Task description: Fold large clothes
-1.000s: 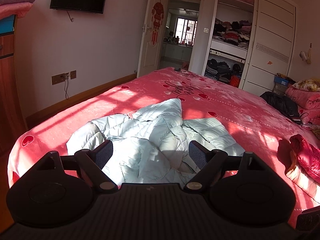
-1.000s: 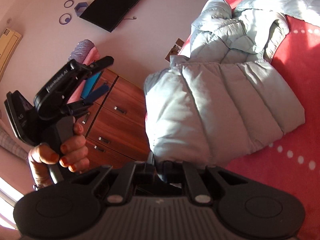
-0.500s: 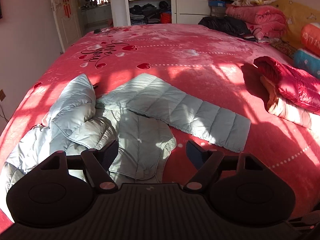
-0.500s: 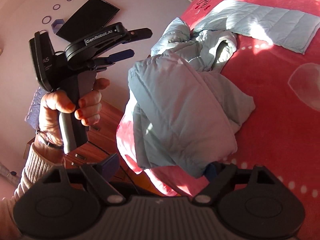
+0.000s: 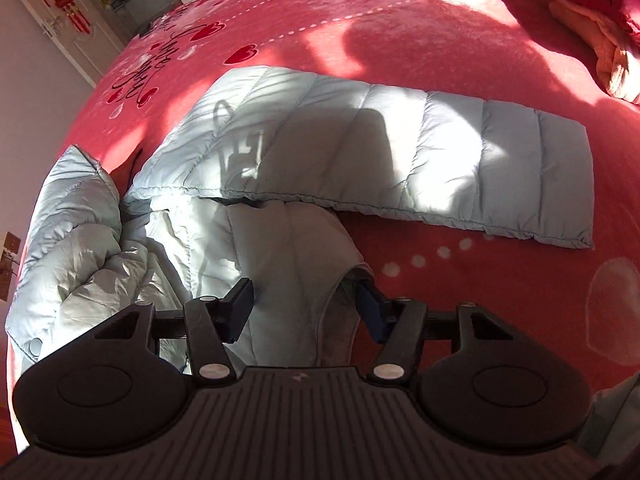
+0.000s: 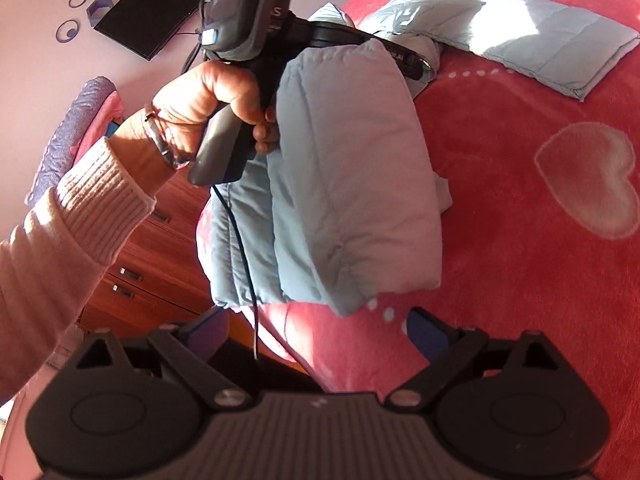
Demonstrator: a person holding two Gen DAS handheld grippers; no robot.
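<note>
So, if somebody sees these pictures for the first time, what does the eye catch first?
Probably the pale blue padded jacket, crumpled on the red bedspread with one sleeve stretched flat to the right. Next, the left gripper, whose jaws have just been closing, straddles a jacket edge. The right gripper hangs open at the bed's edge.

1. Left gripper (image 6: 416,65) fingertips hidden behind puffed jacket (image 6: 352,176) fold in right wrist view
2. Jacket hem concealed under left camera housing
3. Red bedding pile (image 5: 592,12) cut off at top right edge
4. Sleeve (image 6: 68,232) cropped at left edge
</note>
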